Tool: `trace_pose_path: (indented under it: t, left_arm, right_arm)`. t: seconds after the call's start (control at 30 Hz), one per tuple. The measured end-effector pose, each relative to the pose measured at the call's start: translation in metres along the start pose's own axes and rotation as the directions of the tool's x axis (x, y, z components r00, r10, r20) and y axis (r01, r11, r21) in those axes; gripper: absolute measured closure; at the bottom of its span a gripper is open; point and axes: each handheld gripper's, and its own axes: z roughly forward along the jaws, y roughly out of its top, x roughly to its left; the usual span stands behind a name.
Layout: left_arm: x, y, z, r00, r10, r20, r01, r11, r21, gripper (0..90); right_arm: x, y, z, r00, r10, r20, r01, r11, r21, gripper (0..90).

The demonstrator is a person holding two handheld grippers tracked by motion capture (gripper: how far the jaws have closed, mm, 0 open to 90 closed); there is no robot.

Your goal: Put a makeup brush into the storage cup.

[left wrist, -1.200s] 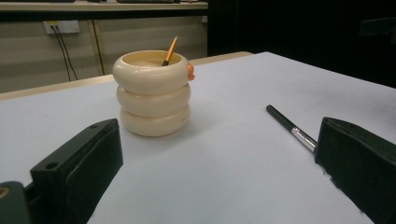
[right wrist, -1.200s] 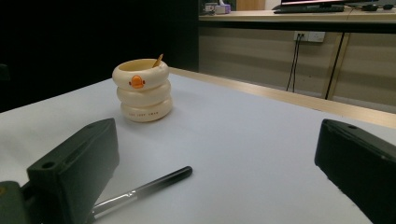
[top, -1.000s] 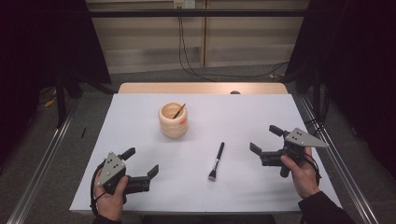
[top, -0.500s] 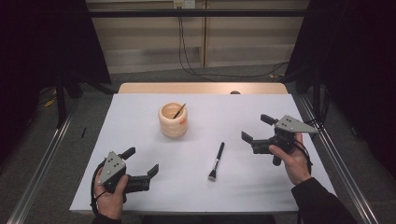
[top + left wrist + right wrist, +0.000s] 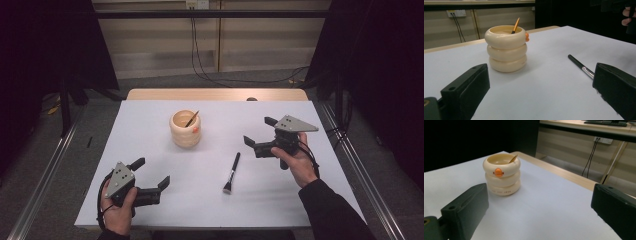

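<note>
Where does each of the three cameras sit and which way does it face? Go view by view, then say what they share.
High view: above the person's side, looking forward and down on the white table; both hands show, with the left gripper and right gripper.
Left gripper view: low over the table, facing the cream holder and black brush; its own open jaws show.
Right gripper view: low, facing the holder's orange-badged side; its own open jaws show.
Shared: all three views show the holder and the stick standing in it.

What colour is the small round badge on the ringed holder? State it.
Orange, on the cream holder's top ring; the badge shows best in the right gripper view.
</note>
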Motion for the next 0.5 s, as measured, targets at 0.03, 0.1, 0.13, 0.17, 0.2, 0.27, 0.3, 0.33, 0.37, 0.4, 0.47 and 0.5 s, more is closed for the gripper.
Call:
trace_pose_path:
  t: [0.03, 0.1, 0.13, 0.17, 0.2, 0.27, 0.3, 0.33, 0.37, 0.4, 0.47, 0.5]
  left_arm:
    - [0.0001, 0.0000, 0.0000, 1.0000, 0.001, 0.000, -0.001, 1.0000, 0.000, 1.0]
    - [0.0002, -0.0001, 0.0000, 1.0000, -0.002, 0.000, 0.002, 1.0000, -0.002, 0.9]
    - [0.0002, 0.0000, 0.0001, 1.0000, -0.004, -0.001, 0.004, 1.0000, -0.002, 0.9]
    - [0.0005, 0.0003, 0.0000, 1.0000, 0.000, -0.002, 0.000, 1.0000, -0.001, 0.9]
    - [0.0003, 0.0004, 0.0001, 1.0000, -0.004, -0.003, 0.004, 1.0000, -0.004, 0.9]
    - [0.0008, 0.0001, 0.0003, 1.0000, -0.004, 0.000, 0.004, 1.0000, -0.002, 0.9]
    - [0.0011, 0.0000, 0.0003, 1.0000, 0.001, -0.001, -0.001, 1.0000, 0.002, 0.9]
    - [0.0010, 0.0001, 0.0004, 1.0000, 0.001, -0.002, -0.001, 1.0000, 0.000, 0.9]
    - [0.0007, 0.0001, 0.0004, 1.0000, -0.002, -0.001, 0.002, 1.0000, 0.000, 0.9]
    - [0.0008, 0.0000, 0.0005, 1.0000, 0.000, -0.002, 0.000, 1.0000, 0.000, 0.9]
    - [0.0007, 0.0000, 0.0005, 1.0000, 0.002, -0.006, -0.002, 1.0000, 0.004, 0.9]
    - [0.0007, 0.0001, 0.0006, 1.0000, 0.004, -0.009, -0.004, 1.0000, 0.005, 1.0]
  right_arm:
    - [0.0009, 0.0002, 0.0020, 1.0000, -0.003, 0.000, 0.003, 1.000, 0.015, 0.7]
    - [0.0025, 0.0009, 0.0053, 0.9998, -0.012, -0.017, 0.012, 0.999, 0.039, 0.7]
    - [0.0031, 0.0008, 0.0065, 0.9998, -0.015, -0.016, 0.015, 0.999, 0.040, 1.2]
    - [0.0039, 0.0008, 0.0074, 0.9996, -0.008, -0.026, 0.009, 0.999, 0.049, 2.1]
    - [0.0045, 0.0007, 0.0080, 0.9994, -0.008, -0.033, 0.010, 0.998, 0.058, 2.1]
    - [0.0052, 0.0001, 0.0091, 0.9989, -0.013, -0.044, 0.017, 0.996, 0.082, 2.1]
    - [0.0053, -0.0004, 0.0098, 0.9985, -0.016, -0.052, 0.021, 0.996, 0.092, 2.1]
    - [0.0055, -0.0006, 0.0102, 0.9977, -0.023, -0.064, 0.030, 0.993, 0.111, 2.1]
    - [0.0062, -0.0008, 0.0108, 0.9974, -0.033, -0.065, 0.041, 0.991, 0.127, 2.1]
    - [0.0069, -0.0007, 0.0107, 0.9962, -0.046, -0.074, 0.056, 0.988, 0.142, 2.3]
    - [0.0075, 0.0001, 0.0109, 0.9945, -0.052, -0.090, 0.066, 0.986, 0.154, 3.5]
    - [0.0075, 0.0009, 0.0110, 0.9934, -0.054, -0.101, 0.070, 0.984, 0.162, 3.7]
